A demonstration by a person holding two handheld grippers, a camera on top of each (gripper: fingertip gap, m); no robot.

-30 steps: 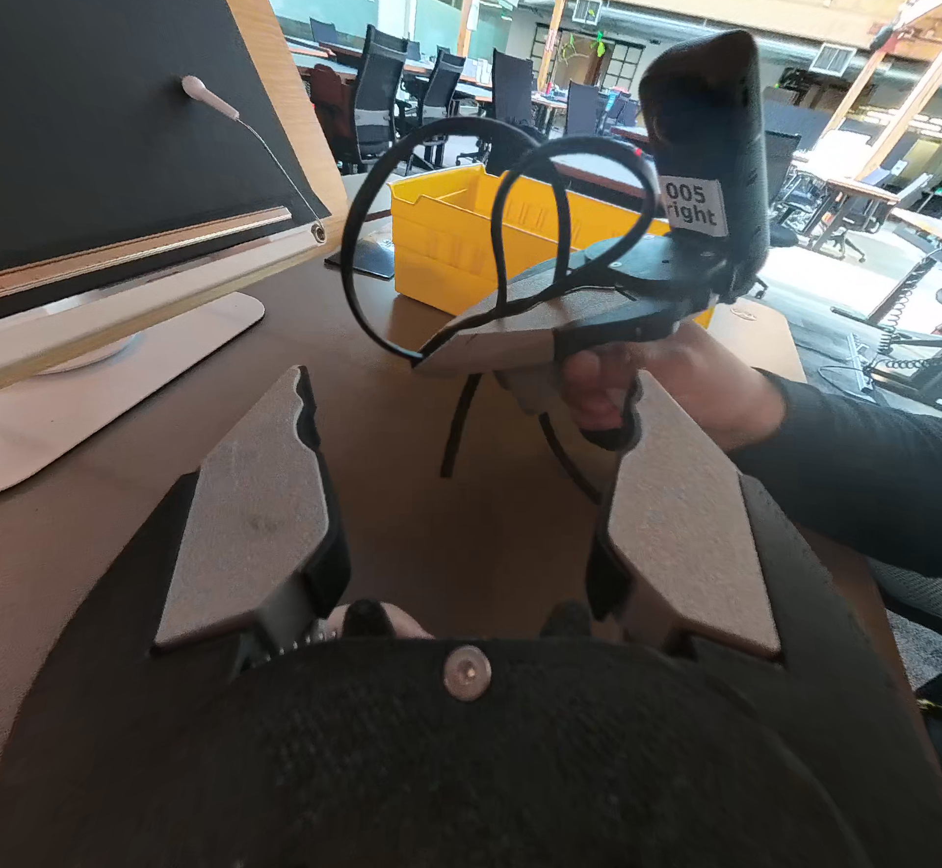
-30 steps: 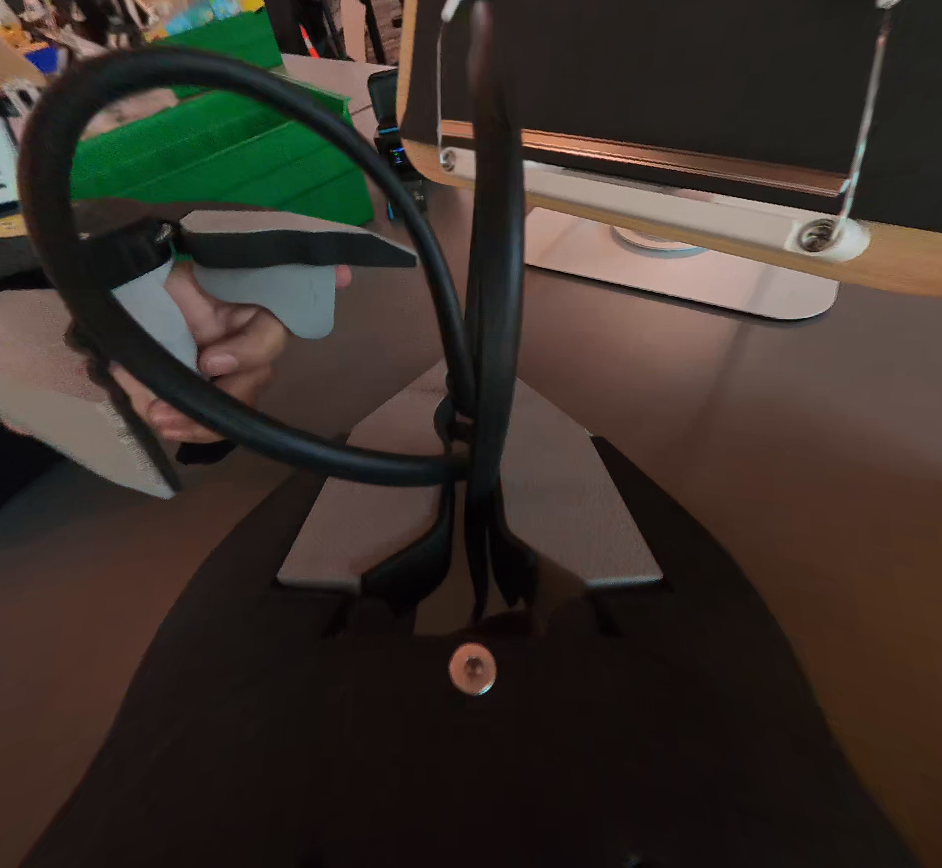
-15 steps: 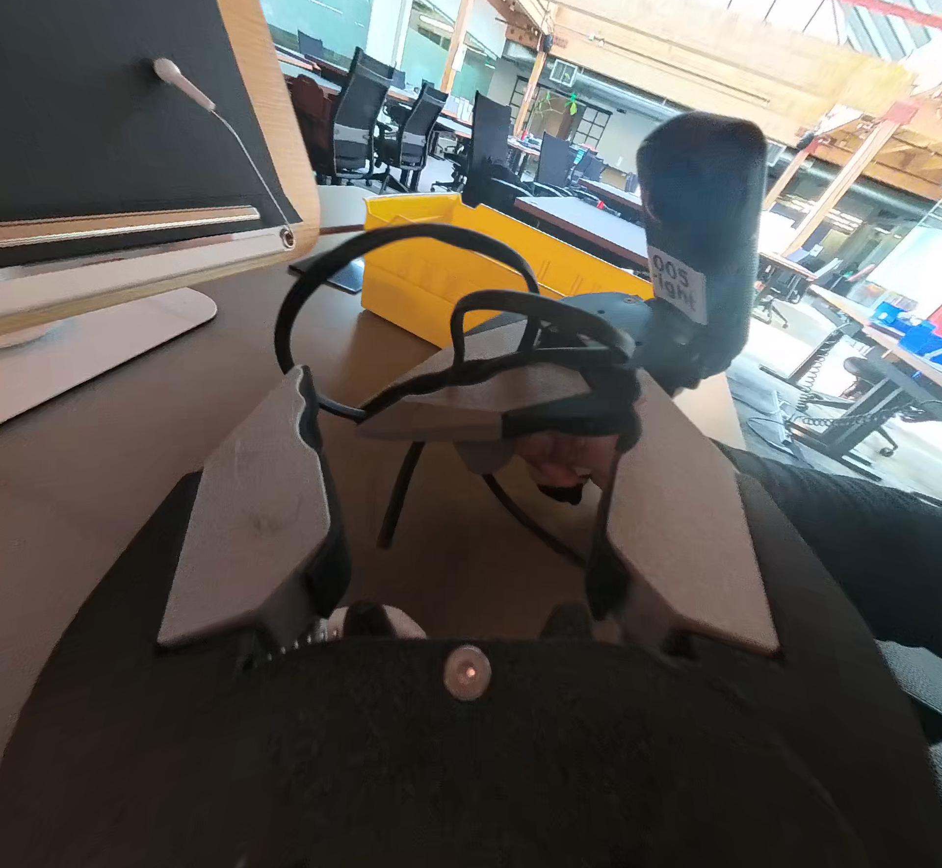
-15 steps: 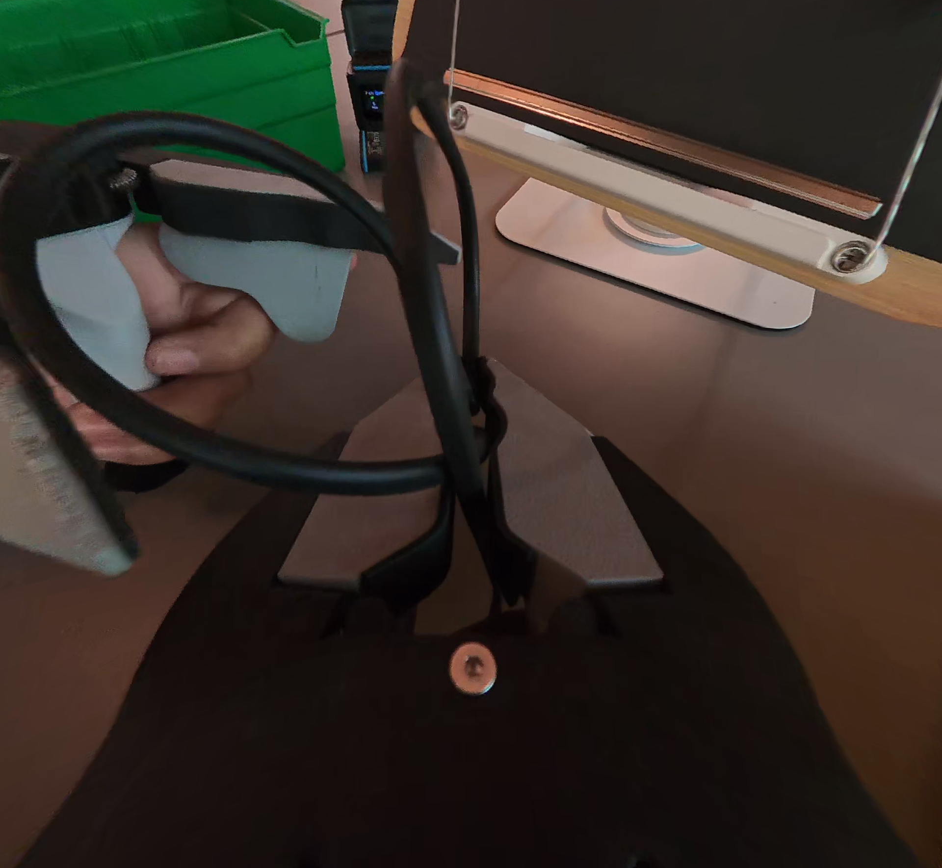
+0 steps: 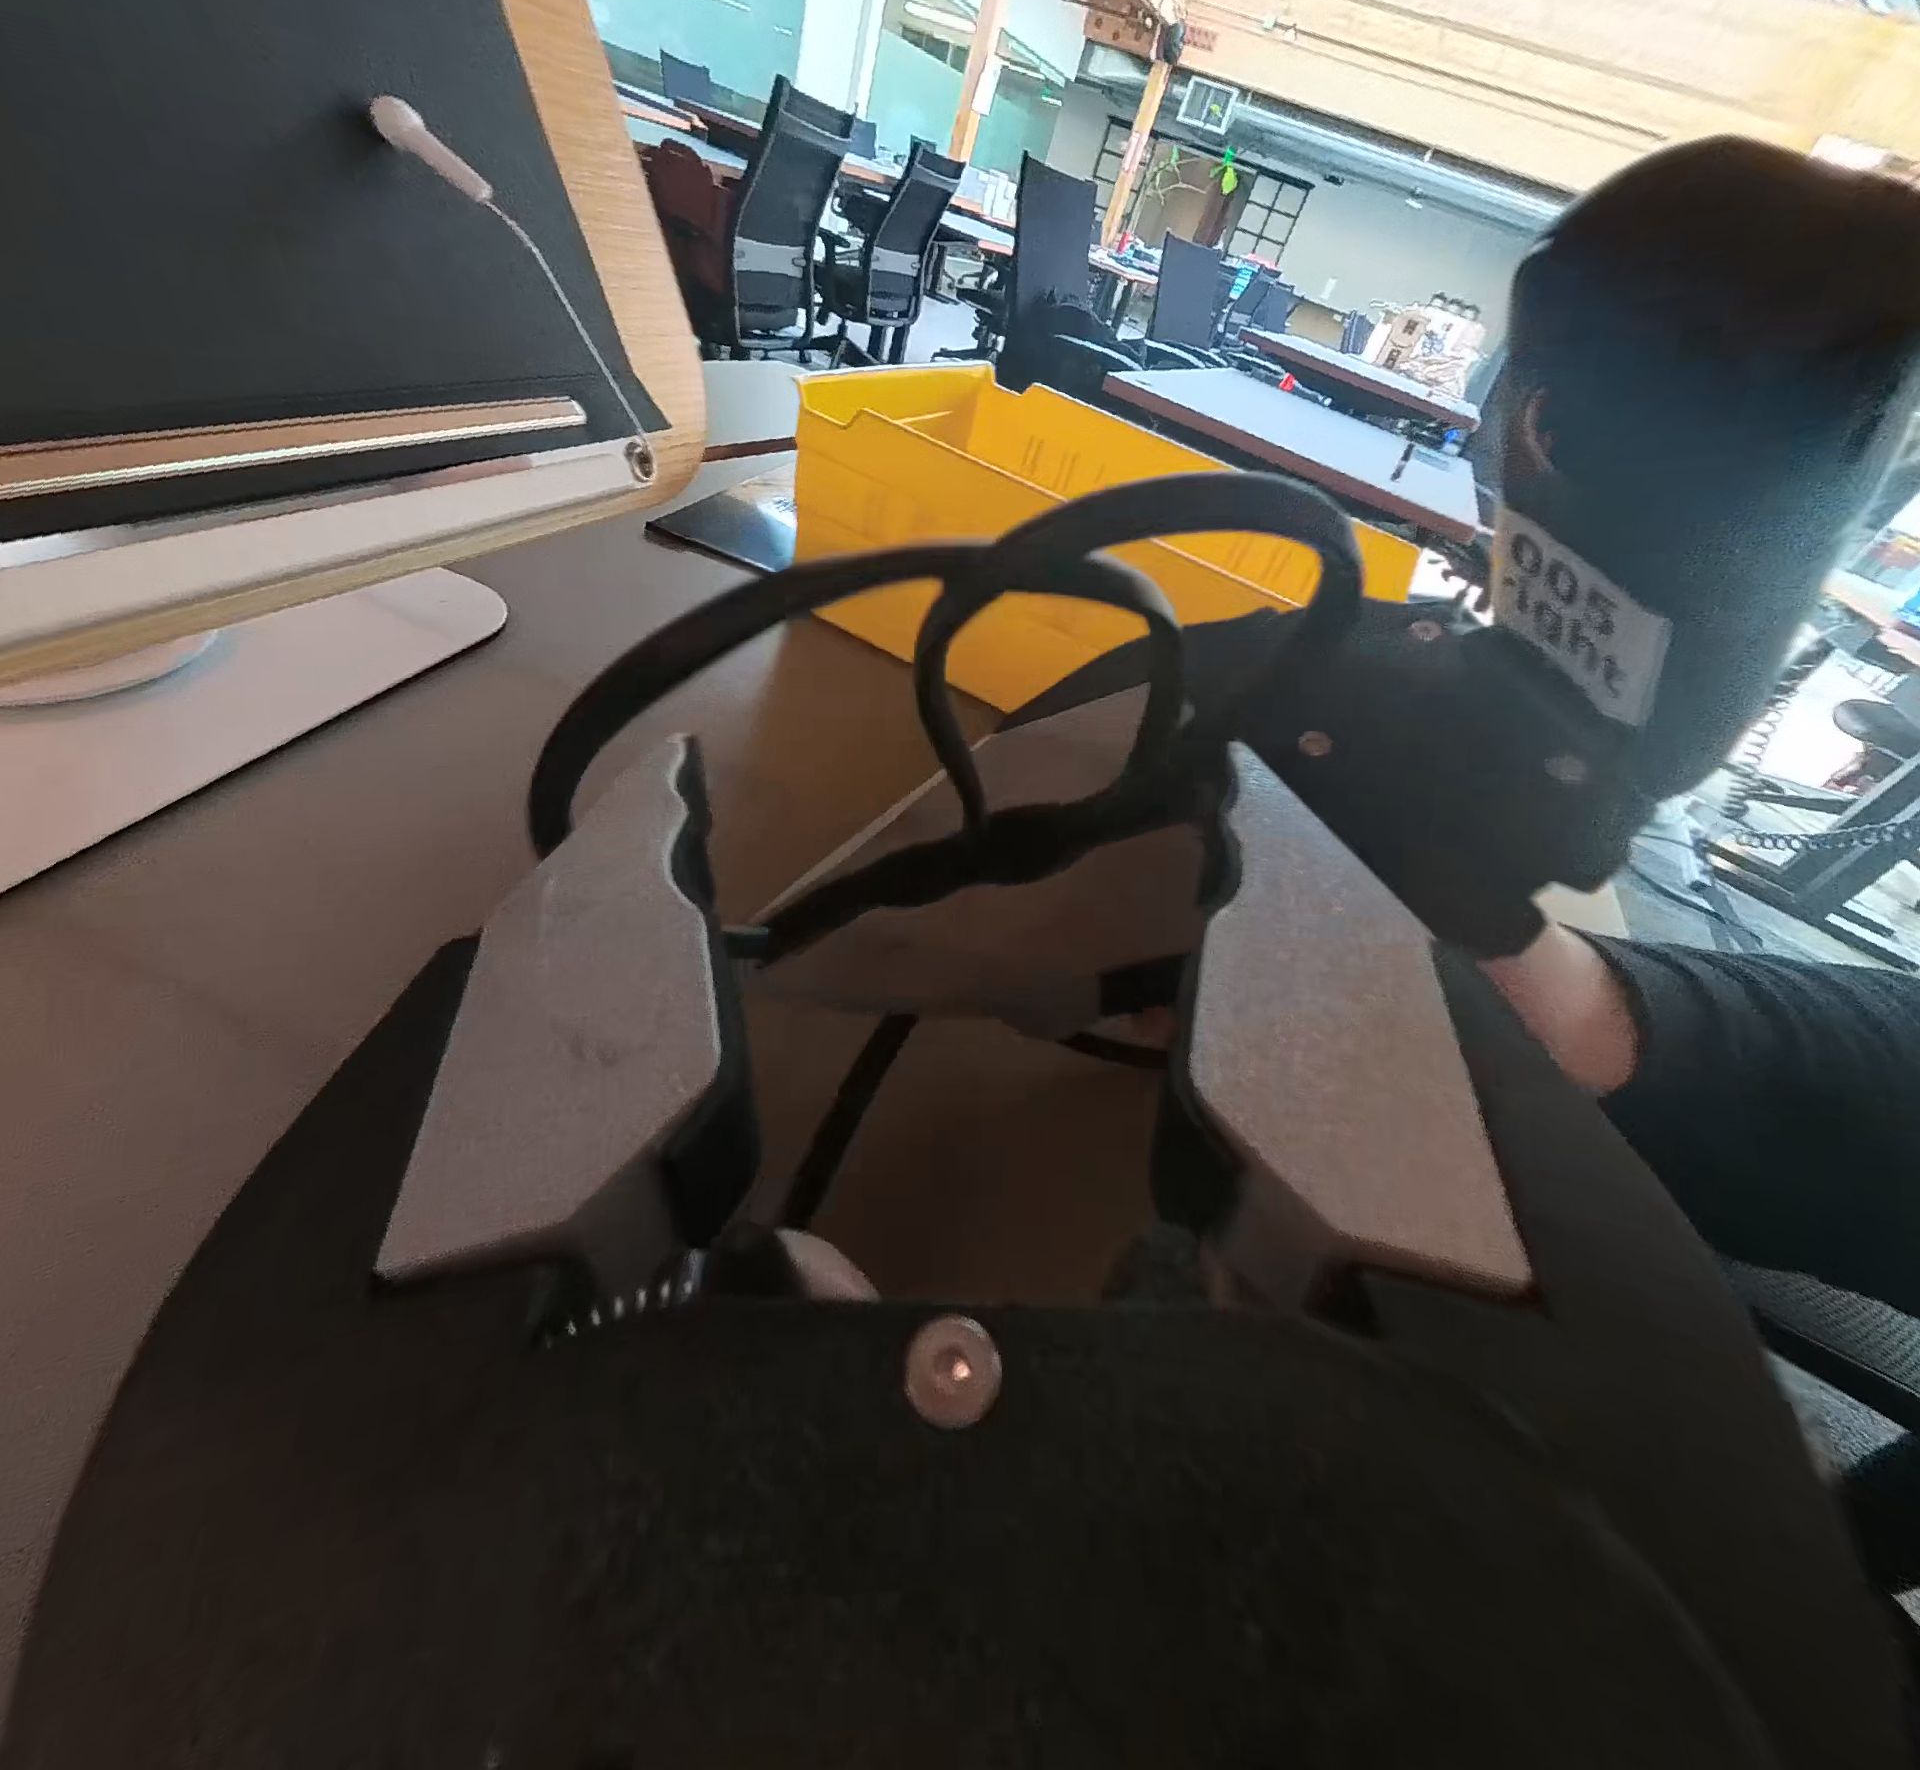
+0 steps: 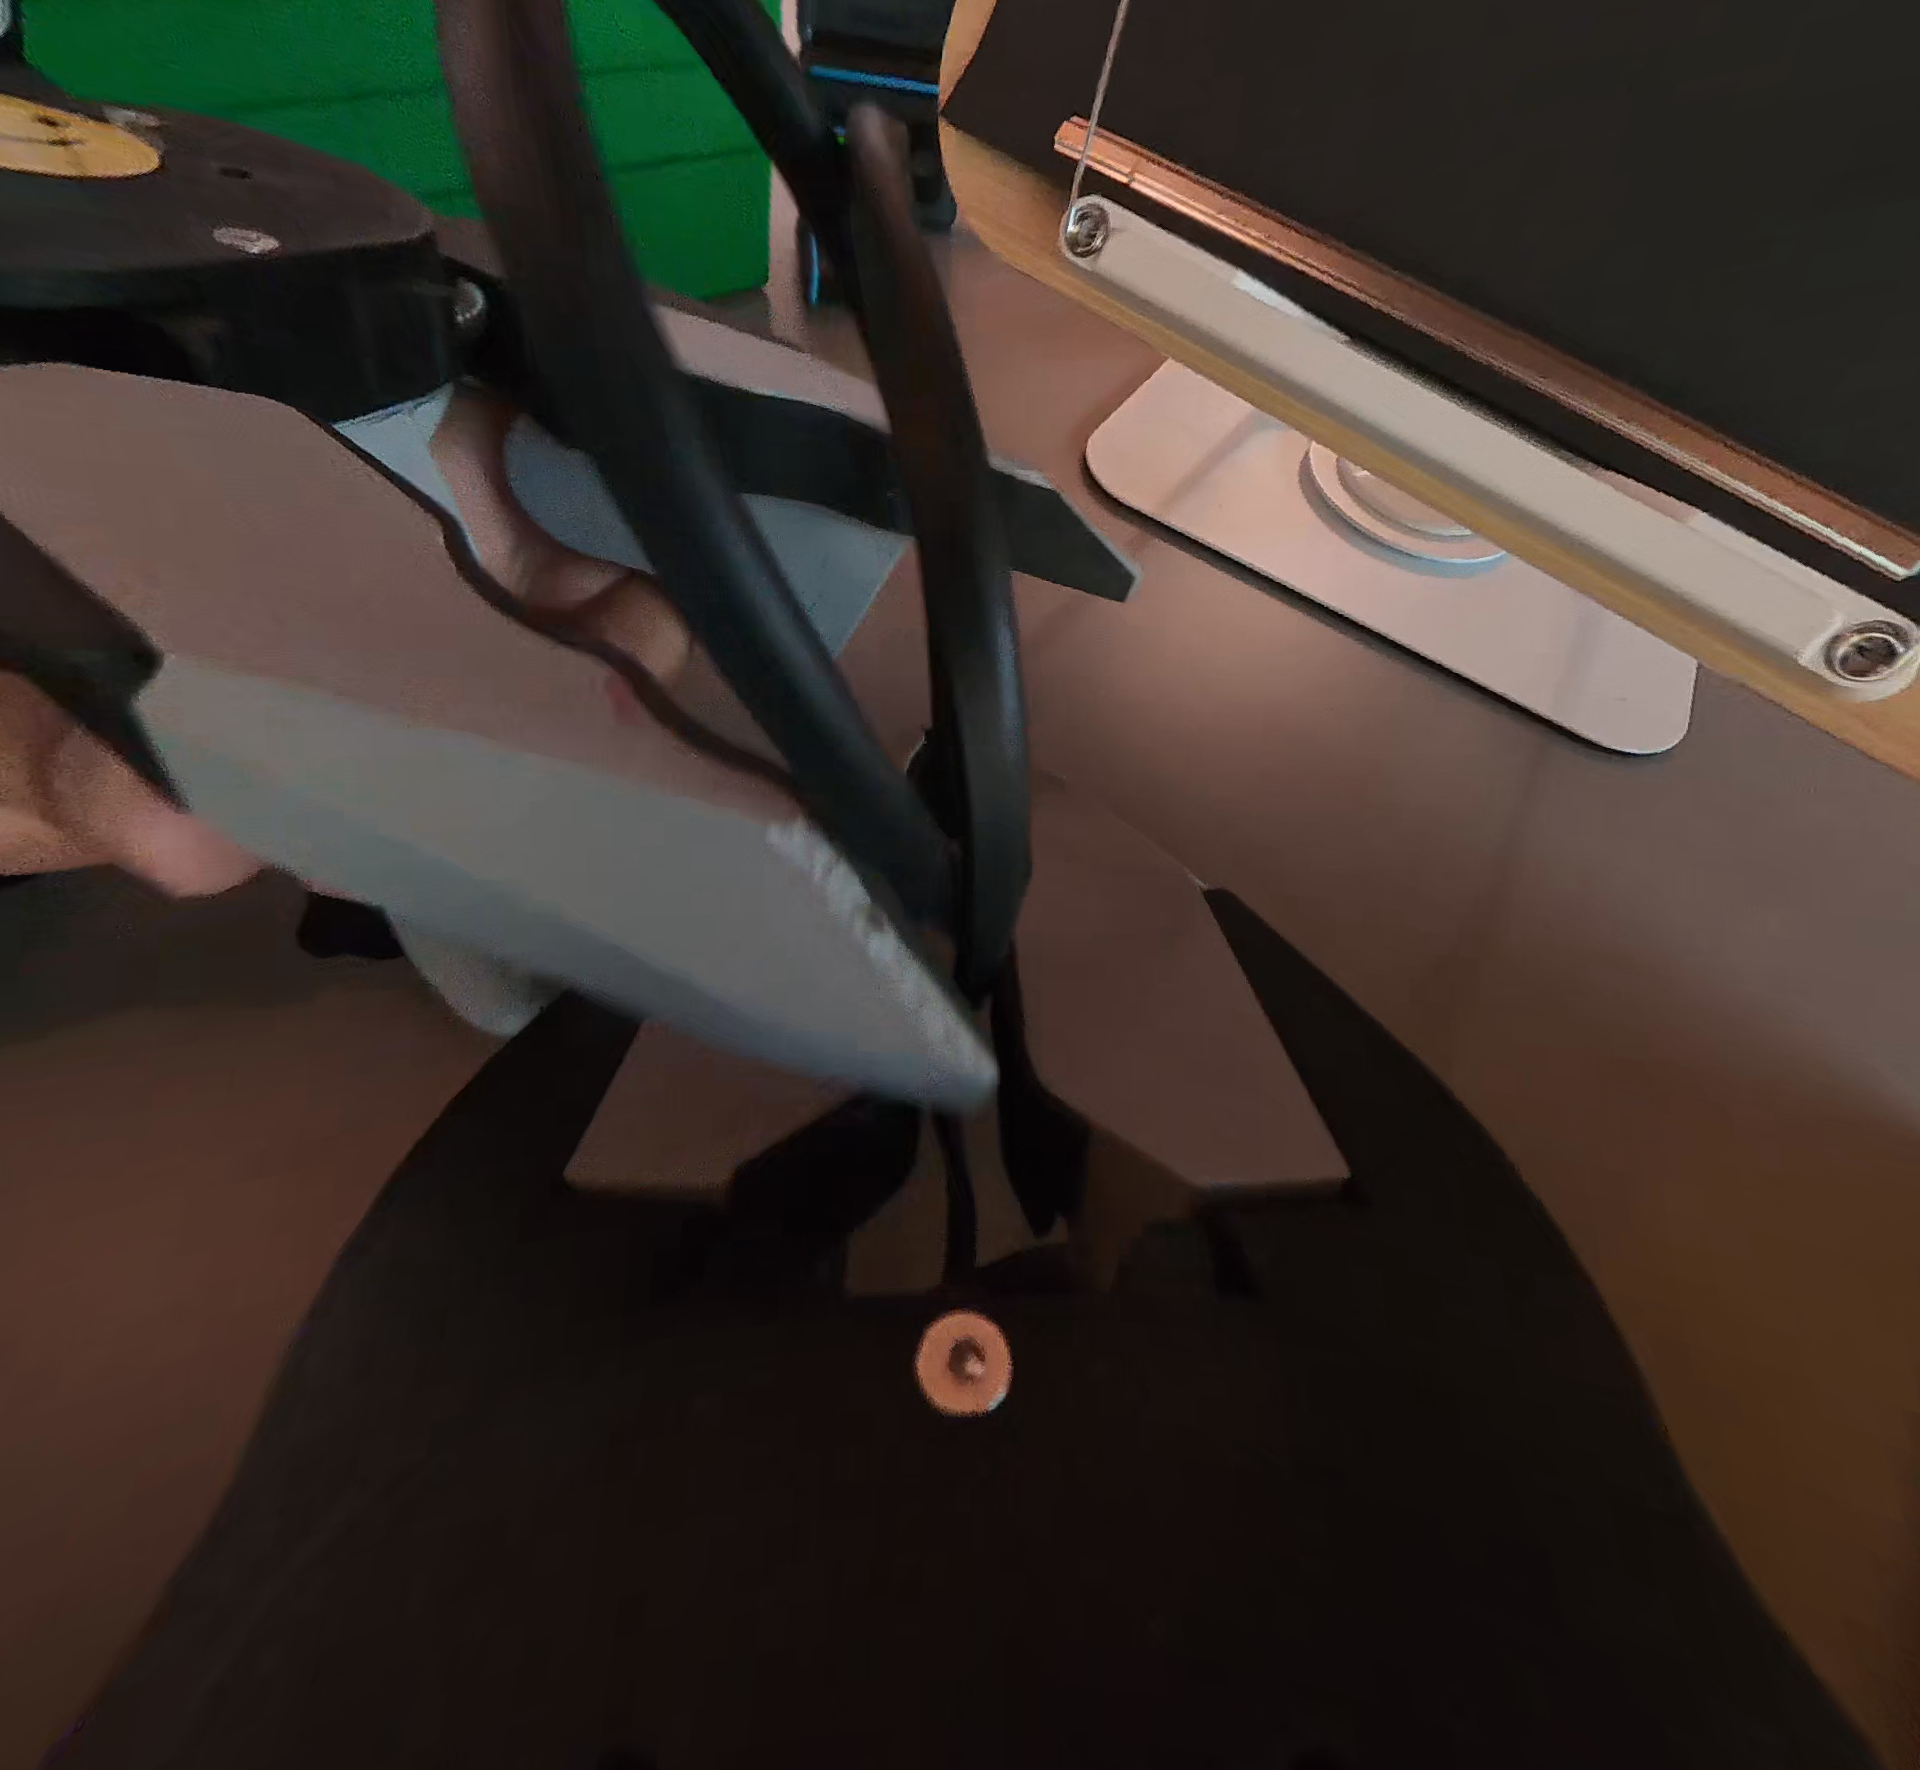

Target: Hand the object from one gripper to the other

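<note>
both pairs of jaws meet over the dark brown desk (image 5: 260,972). on my right gripper (image 6: 992,1024) the jaws are pressed together on the coiled black rubbery cable (image 6: 644,432), pinching it where its loops cross, so the loops stand up ahead of me and the loose ends hang below. on my left gripper (image 5: 951,972) the jaws stand wide apart, holding nothing; the right gripper's grey fingers and the pinched part of the cable (image 5: 997,847) sit in the gap between my left fingers (image 5: 592,1024). whether they touch the cable i cannot tell. one loop curves up past my left finger, another arches toward the right gripper's black handle. in the right wrist view a blurred grey finger of the left gripper lies across the cable, just beside the clamp point. a yellow plastic bin (image 5: 1039,515) sits on the desk behind the loops, a green plastic bin (image 6: 312,47) on the other side, and a wood-edged black board on a silver stand (image 5: 312,432) is to my left.
</note>
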